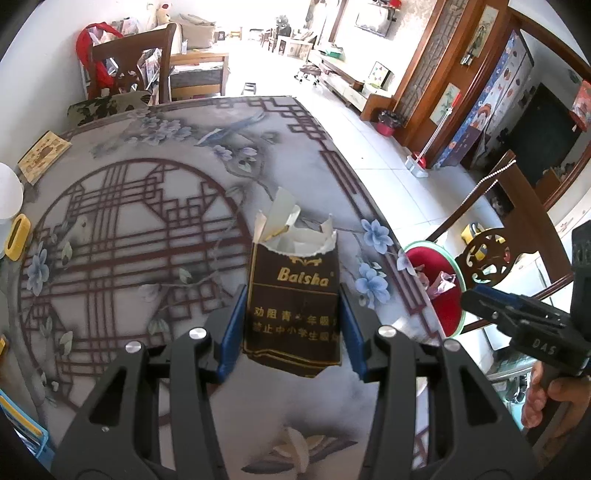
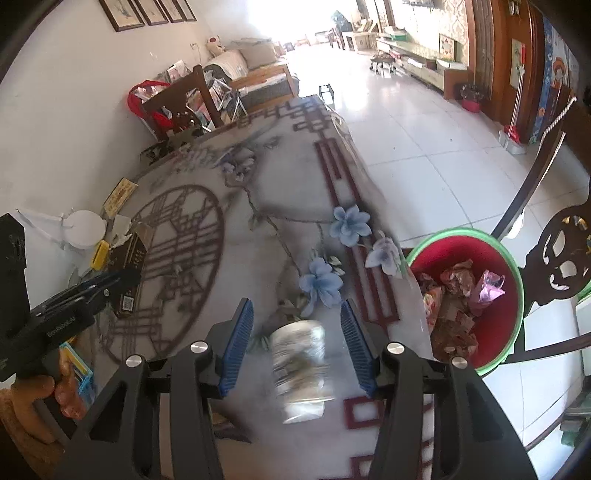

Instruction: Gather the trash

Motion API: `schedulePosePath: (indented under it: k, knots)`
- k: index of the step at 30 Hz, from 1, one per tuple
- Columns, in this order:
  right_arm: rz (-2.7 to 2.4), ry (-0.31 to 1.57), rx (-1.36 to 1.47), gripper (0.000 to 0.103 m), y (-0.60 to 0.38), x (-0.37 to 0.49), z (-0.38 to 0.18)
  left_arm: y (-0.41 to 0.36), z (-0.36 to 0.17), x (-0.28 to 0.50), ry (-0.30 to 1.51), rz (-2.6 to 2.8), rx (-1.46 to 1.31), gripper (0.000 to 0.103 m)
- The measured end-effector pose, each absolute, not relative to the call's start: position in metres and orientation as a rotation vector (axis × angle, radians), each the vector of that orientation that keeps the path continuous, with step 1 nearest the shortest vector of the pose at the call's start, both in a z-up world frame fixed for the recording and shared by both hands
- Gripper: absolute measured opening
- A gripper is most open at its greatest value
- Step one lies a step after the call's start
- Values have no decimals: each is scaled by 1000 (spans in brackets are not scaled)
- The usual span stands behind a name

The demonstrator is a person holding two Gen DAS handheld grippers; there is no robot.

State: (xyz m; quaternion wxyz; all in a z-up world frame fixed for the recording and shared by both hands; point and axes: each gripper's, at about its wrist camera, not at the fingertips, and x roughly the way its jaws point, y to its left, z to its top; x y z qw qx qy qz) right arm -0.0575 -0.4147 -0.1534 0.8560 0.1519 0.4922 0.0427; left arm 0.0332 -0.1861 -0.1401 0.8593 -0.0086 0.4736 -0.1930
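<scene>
The left gripper (image 1: 291,325) clamps a torn brown cigarette pack (image 1: 293,295) between its blue pads. The red bin (image 1: 437,295) sits off to its right.

Table (image 1: 155,229) with a lattice-and-blossom print lay under the gripper. Ahead past its far edge stood a dark wooden chair (image 1: 129,70) and a sofa (image 1: 195,33) by the white wall (image 2: 55,92). Pale tiled floor (image 2: 406,129) ran right, overexposed by daylight far ahead.
</scene>
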Motion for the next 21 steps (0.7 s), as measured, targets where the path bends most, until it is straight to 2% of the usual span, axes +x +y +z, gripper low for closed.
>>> schedulePosePath:
  k: [3,7,21]
  knots:
    - [80,1077,312,58,-423,-58,-166,-193,-142,33,999,-401,-19,46]
    - [108,1155,325,60,-425,-59,-187,-199,-145,32,1008,-397,-16,46]
    - [361,1382,230,60,-336,-61,-247,-191,-147,33,1017,-358,-25,46]
